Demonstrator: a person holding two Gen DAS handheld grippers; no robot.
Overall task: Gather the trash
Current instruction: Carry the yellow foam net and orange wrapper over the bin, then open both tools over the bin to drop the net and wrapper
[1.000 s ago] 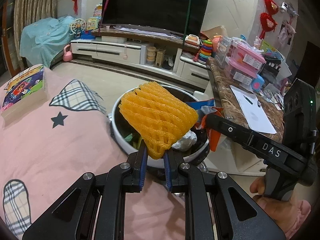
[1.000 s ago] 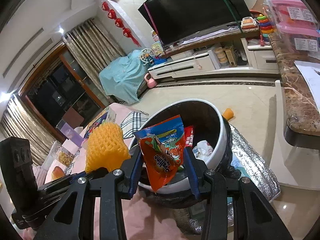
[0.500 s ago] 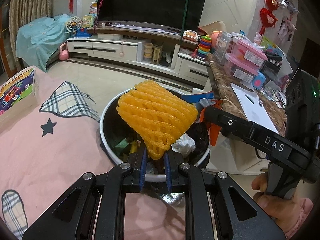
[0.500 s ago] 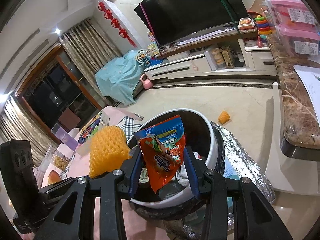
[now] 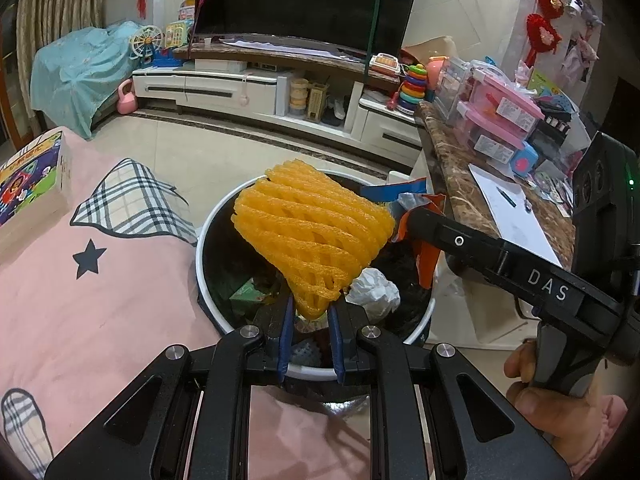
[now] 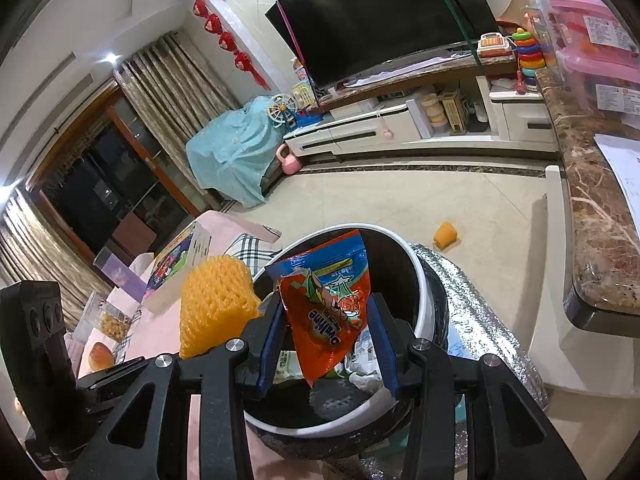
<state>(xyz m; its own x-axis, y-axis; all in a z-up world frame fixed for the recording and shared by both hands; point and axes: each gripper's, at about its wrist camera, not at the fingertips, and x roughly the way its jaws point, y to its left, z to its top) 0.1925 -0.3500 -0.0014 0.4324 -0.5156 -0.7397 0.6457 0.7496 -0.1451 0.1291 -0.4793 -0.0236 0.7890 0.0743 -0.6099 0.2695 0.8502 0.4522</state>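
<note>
My left gripper [image 5: 311, 307] is shut on the lower tip of an orange foam fruit net [image 5: 312, 232], which stands up over the mouth of a white-rimmed trash bin [image 5: 199, 280] with a black liner. Inside the bin lie a crumpled white paper [image 5: 374, 290] and green packaging [image 5: 250, 292]. My right gripper [image 6: 325, 302] is shut on an orange and blue snack wrapper [image 6: 326, 312], held above the same bin [image 6: 423, 304]. In the right wrist view the foam net [image 6: 214, 304] shows at the left, just beside the wrapper.
A pink blanket [image 5: 80, 312] with plaid patches lies left of the bin, with a picture box [image 5: 28, 176] on it. A marble counter [image 5: 452, 160] with pink boxes and paper runs along the right. A silver mat [image 6: 480, 320] lies under the bin; an orange cup [image 6: 446, 235] lies on the floor.
Both grippers have moved forward over the bin, so more of its inside shows beneath them. The net and the wrapper stay held as before.
</note>
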